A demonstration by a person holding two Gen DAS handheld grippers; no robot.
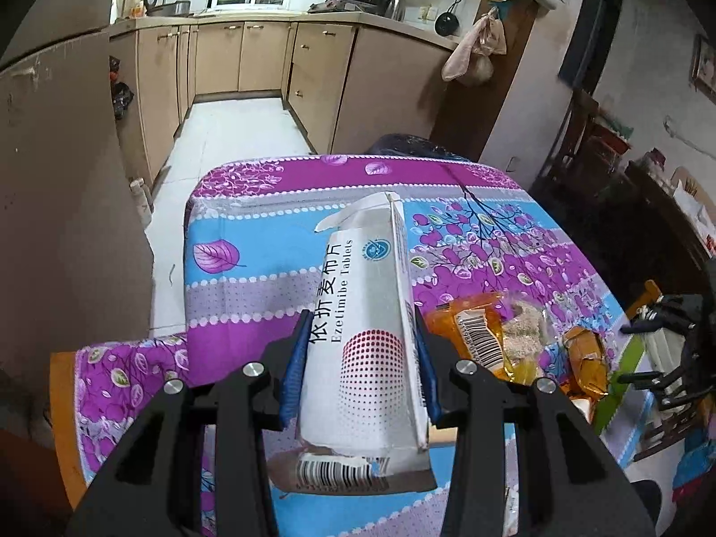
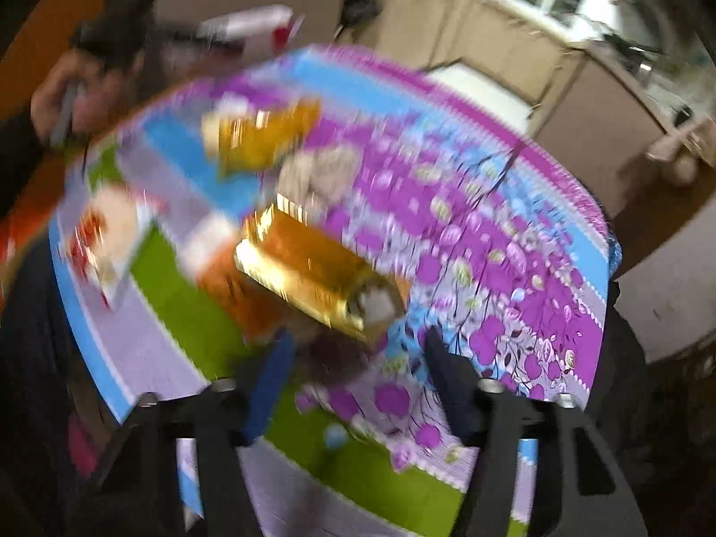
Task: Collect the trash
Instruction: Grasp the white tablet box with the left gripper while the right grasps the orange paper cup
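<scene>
Between your left gripper's (image 1: 360,358) blue pads, a white tablet box (image 1: 364,335) is clamped by its long sides, lifted clear above the worktop (image 1: 250,241) with its purple-and-blue floral cloth. At four o'clock of the box lie orange wrappers (image 1: 487,335). Your right gripper (image 2: 358,344) hangs part open, holding nothing, its tips just short of a golden wrapper (image 2: 308,268) at twelve o'clock; this view is blurred.
</scene>
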